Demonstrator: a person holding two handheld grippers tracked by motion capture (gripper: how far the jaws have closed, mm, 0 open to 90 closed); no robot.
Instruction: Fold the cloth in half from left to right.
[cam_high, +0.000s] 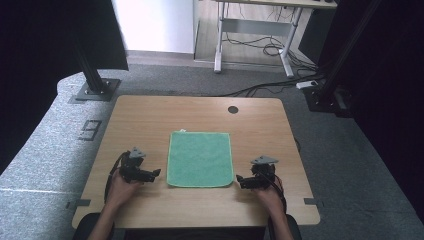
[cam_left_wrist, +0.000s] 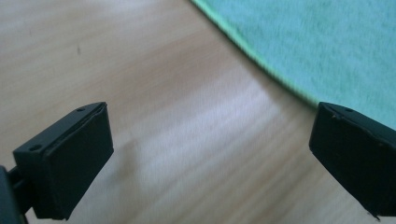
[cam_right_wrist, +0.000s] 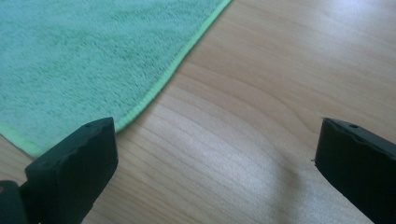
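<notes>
Fuzzy green terry cloth (cam_high: 200, 159) on a smooth, perhaps laminate, matt wood-grain table (cam_high: 150, 117)

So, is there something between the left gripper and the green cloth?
No. In the high view, bare wooden table separates the left gripper from the green cloth. The left gripper view shows the same bare wood between its open jaws.

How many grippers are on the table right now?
2. The left gripper sits open beside the near left corner of the green towel; the right gripper sits open beside its near right corner. Neither touches it.
</notes>
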